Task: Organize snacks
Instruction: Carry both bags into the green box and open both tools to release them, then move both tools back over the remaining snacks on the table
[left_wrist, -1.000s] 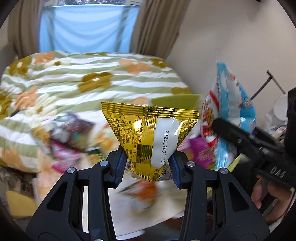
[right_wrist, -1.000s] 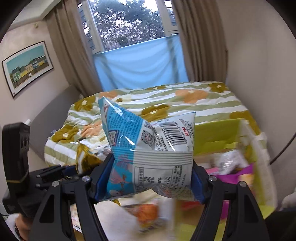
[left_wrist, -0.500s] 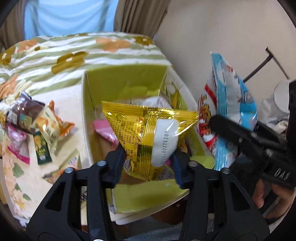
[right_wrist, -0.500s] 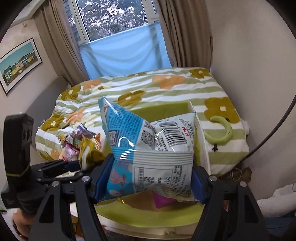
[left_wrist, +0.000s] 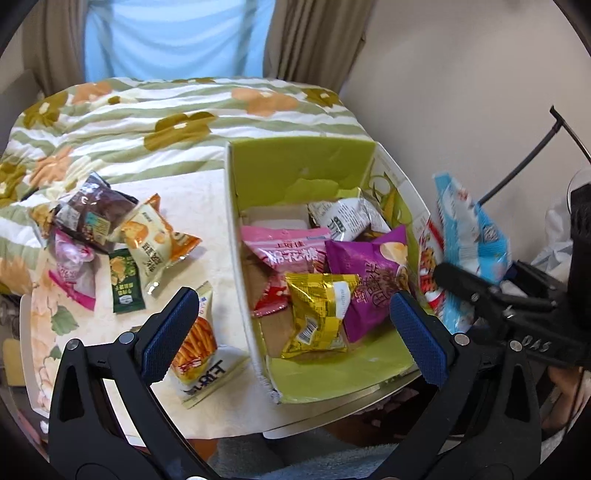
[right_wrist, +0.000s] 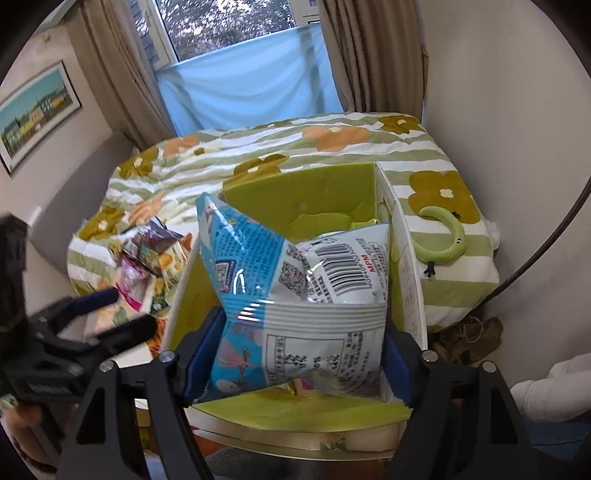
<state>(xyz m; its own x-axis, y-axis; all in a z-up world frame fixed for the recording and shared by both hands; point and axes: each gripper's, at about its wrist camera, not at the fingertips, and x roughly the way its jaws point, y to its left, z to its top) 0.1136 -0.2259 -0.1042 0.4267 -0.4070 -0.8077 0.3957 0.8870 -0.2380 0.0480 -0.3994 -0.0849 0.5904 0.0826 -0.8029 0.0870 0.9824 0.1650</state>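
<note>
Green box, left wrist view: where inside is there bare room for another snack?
Free: the green box's far end behind the white packet, and its near floor below the gold packet. Crowded: the middle, around the purple bag.

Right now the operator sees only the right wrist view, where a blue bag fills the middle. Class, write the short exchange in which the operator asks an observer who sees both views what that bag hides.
Operator: What lies in the box behind my blue bag?
Observer: A gold packet lies at the near end of the box, against a purple bag.
Operator: Is the left gripper carrying anything?
Observer: No. The left gripper is over the box, its jaws opening with nothing between them.
Operator: What else is in the box?
Observer: A pink bag and a white bag lie farther back.
</note>
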